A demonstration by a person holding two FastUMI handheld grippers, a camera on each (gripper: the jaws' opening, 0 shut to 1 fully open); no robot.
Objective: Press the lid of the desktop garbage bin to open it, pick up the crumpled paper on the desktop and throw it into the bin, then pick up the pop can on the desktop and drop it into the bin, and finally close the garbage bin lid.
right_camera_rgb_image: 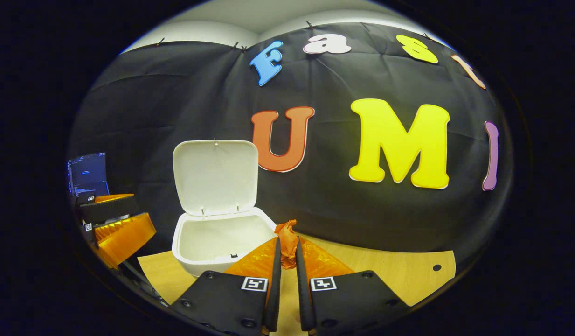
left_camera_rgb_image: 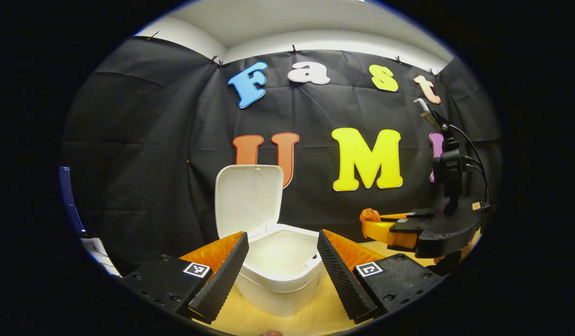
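Crumpled orange paper (right_camera_rgb_image: 287, 242) sits pinched in my right gripper (right_camera_rgb_image: 287, 261) beside the open white plastic bin (right_camera_rgb_image: 212, 242), my left gripper (left_camera_rgb_image: 282, 261) spread wide.

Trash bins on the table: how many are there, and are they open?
1. The white bin sits on the wooden table with its lid standing up open, left of the right claw, which pinches orange crumpled paper. More may be hidden.

Black cloth wall (right_camera_rgb_image: 175, 107), pale ceiling (left_camera_rgb_image: 315, 18) above, light wooden desktop (right_camera_rgb_image: 399, 270), monitor (right_camera_rgb_image: 87, 173) at left
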